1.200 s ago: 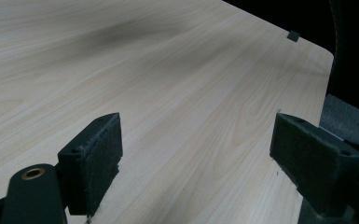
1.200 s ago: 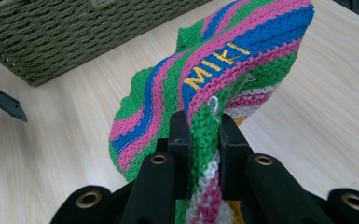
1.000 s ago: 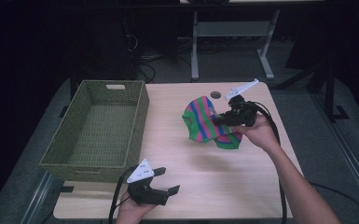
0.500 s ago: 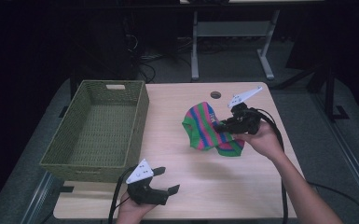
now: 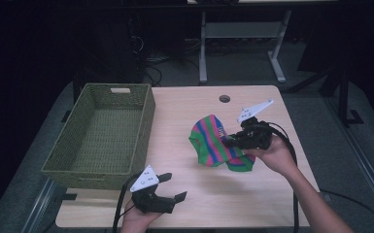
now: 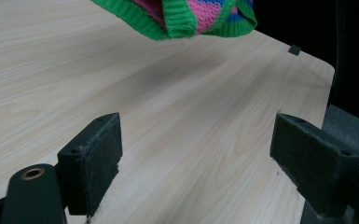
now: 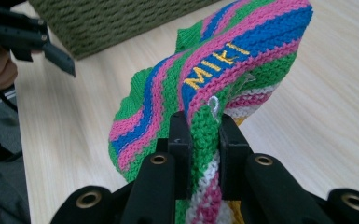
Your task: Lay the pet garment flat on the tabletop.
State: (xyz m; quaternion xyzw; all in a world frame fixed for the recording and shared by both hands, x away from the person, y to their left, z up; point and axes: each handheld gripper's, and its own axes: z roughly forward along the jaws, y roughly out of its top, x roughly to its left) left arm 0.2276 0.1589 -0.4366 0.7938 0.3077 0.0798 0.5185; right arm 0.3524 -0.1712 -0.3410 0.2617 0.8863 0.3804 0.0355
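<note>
A knitted cloth striped green, pink and blue hangs above the right half of the wooden table. My right gripper is shut on its edge and holds it lifted; in the right gripper view the pads pinch a green fold of the cloth, which bears yellow letters. Near the table's front edge my left gripper rests open with nothing between its fingers. From the left gripper view the cloth's hem hangs above the table ahead.
A green woven basket stands on the left side of the table, nothing inside. A round cable hole sits near the table's far edge. Desk legs and cables lie on the dark floor beyond.
My right gripper has carried the cloth a little toward the table's front, and slightly lower. The left gripper has stayed put.
</note>
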